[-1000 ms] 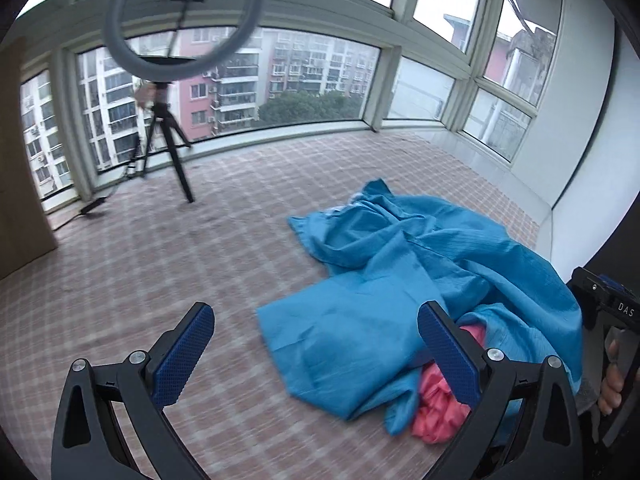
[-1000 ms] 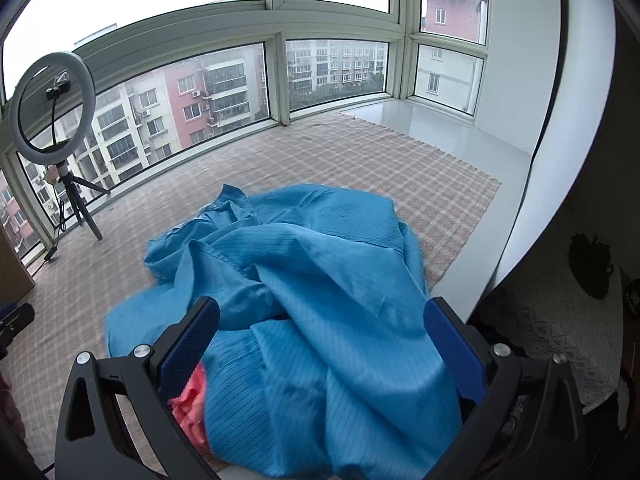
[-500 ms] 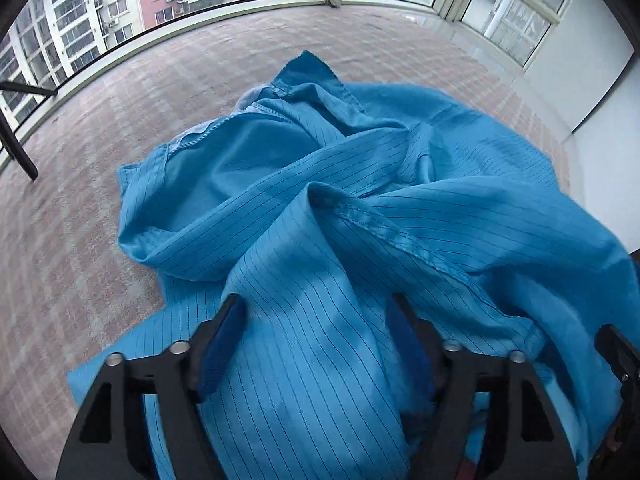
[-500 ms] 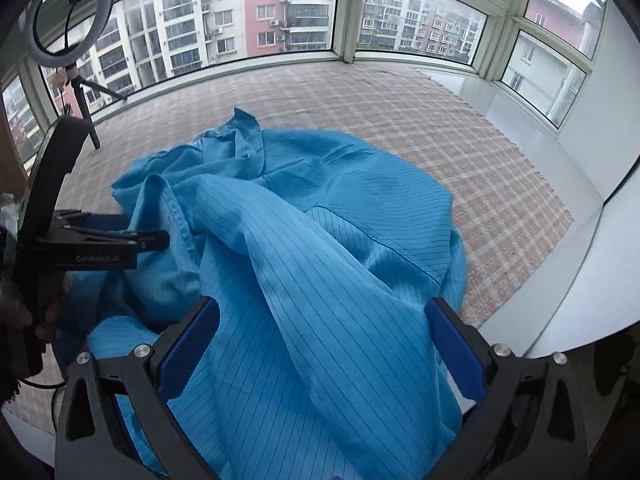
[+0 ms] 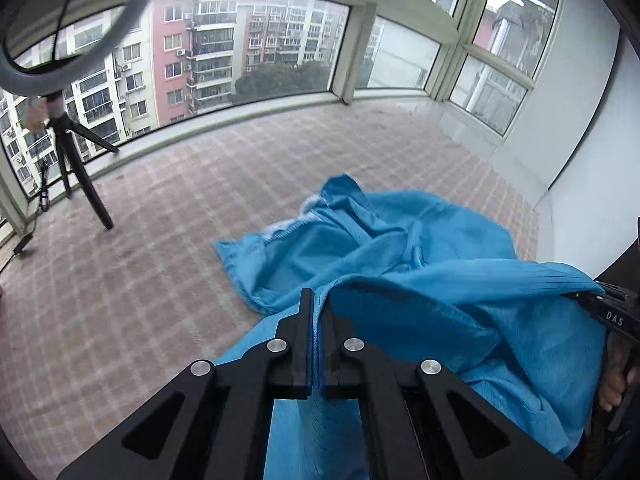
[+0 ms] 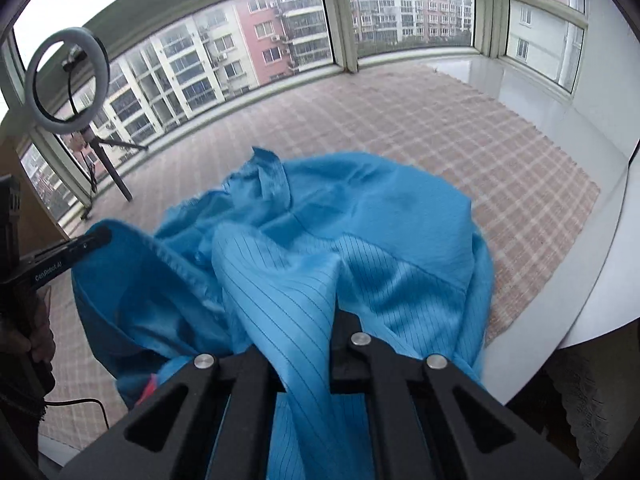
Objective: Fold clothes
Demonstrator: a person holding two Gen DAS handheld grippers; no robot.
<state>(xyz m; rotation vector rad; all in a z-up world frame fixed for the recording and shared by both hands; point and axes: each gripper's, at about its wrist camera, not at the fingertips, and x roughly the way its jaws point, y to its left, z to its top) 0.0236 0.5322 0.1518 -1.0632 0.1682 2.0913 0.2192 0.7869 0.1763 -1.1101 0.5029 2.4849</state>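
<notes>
So you're holding the blue garment (image 5: 420,280) with both claws at once right now. Your left claw (image 5: 316,320) is clamped tight on a hemmed edge, fabric pinched between the two fingers, and your right claw (image 6: 308,344) is squeezing a bunched fold of the pinstriped cloth. The rest of it is sagging in a crumpled heap onto the checked mat (image 5: 160,280) on the desk, with what looks like a collar or cuff sticking up at the far side.

It's looking thin, light and really floppy, so it's going to drape and slide rather than keep any shape. Probably a bit slick too, since it's hanging in smooth folds. A bit of red or pink (image 6: 150,386) is peeking out under the heap, can't tell what it is.

For grips, I'd be going for seams, hems or shoulder corners, since they're thicker and won't slip out. The right claw's handful of mid-panel cloth seems like the weaker hold. It's nowhere near flat or folded at this point.
</notes>
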